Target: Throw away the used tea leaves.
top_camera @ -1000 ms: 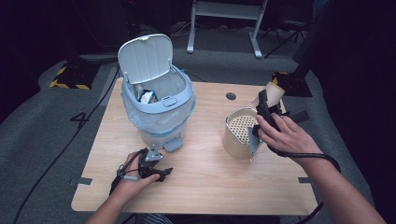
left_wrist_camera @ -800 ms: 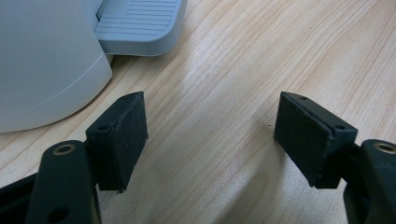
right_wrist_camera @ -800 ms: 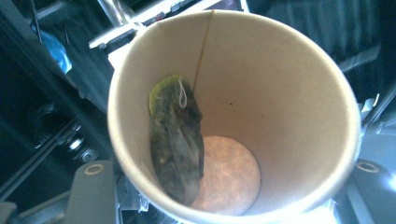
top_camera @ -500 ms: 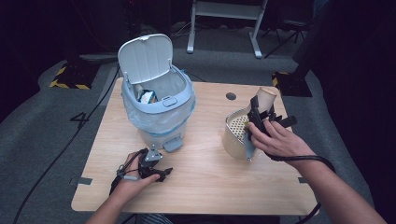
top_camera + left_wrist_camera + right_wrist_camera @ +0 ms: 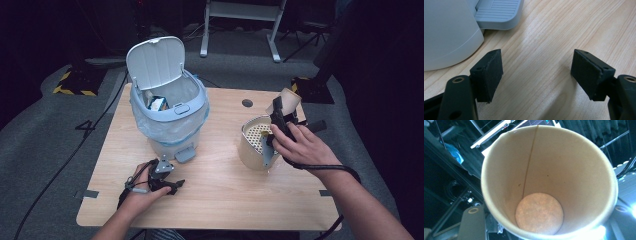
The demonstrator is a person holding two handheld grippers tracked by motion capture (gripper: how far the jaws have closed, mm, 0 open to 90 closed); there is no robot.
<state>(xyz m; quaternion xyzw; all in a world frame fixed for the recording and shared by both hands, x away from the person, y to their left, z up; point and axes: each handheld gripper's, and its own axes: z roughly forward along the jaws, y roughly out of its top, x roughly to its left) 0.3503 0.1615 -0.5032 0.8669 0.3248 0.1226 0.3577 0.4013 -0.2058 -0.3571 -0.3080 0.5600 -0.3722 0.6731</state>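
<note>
My right gripper [image 5: 276,112] is shut on a brown paper cup [image 5: 290,97], held above the table's right side just over a beige perforated container [image 5: 252,142]. In the right gripper view the paper cup [image 5: 549,177] faces me mouth-first and is empty inside. A white and pale blue pedal bin [image 5: 170,120] stands at centre left with its lid [image 5: 154,62] up and some rubbish inside. My left gripper [image 5: 172,186] rests open on the wood in front of the bin. Its jaws stand wide apart over bare table [image 5: 536,72], close to the bin's pedal [image 5: 496,12].
The wooden table [image 5: 220,200] has a round cable hole [image 5: 247,103] behind the container. A cable trails from my right hand off the table's right edge. Dark floor and a metal stand [image 5: 240,15] lie beyond the far edge.
The right hand with the cup has shifted slightly left, closer over the beige container. The left gripper has stayed in place.
</note>
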